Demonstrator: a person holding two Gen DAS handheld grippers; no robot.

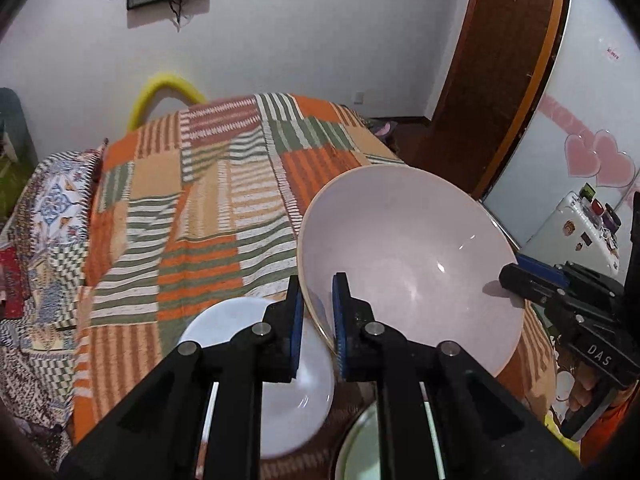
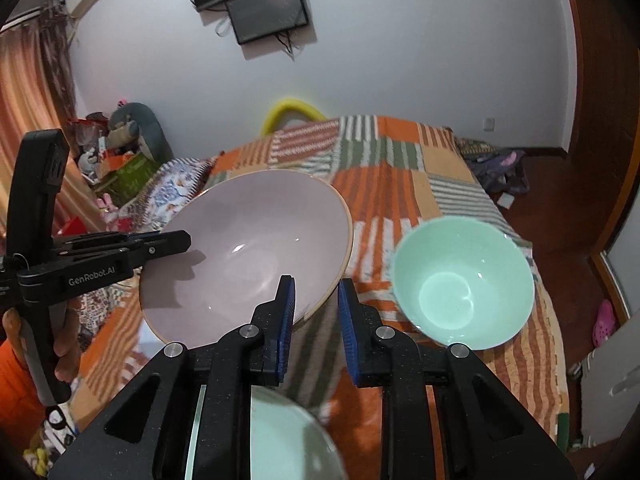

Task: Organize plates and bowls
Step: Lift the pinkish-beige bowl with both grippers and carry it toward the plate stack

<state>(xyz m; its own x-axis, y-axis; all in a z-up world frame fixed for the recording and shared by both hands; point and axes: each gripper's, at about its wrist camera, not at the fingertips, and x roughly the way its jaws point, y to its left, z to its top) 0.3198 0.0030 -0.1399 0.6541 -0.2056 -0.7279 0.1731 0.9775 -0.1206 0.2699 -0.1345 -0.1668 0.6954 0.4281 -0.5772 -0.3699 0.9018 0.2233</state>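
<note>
Bowls and plates are sitting on my bed, on the striped blanket [image 1: 208, 208]. I am holding a gripper in each hand.

My left gripper [image 1: 318, 320] is pinching the near rim of the big pink bowl [image 1: 408, 256]. Its blue pads [image 1: 297, 320] are squeezing the rim, one outside the bowl and one inside. My right gripper [image 2: 316, 320] is pinching the other side of the same bowl [image 2: 248, 248]. Its jaws are narrow, with the rim going between them, and the left pad [image 2: 286, 320] is sitting inside the bowl. So both my grippers are holding the pink bowl together, and it is tilting toward me, up off the blanket.

Below my left gripper, a white plate [image 1: 280, 384] is lying flat on the blanket. Just to its right, a pale green dish [image 1: 360, 448] is peeking out under the gripper; I am seeing only its edge. My right gripper is seeing that pale green dish [image 2: 288, 440] right below it too.

To the right of my right gripper, a green bowl [image 2: 464, 284] is sitting upright on the blanket, near the pink bowl but not touching it.
</note>
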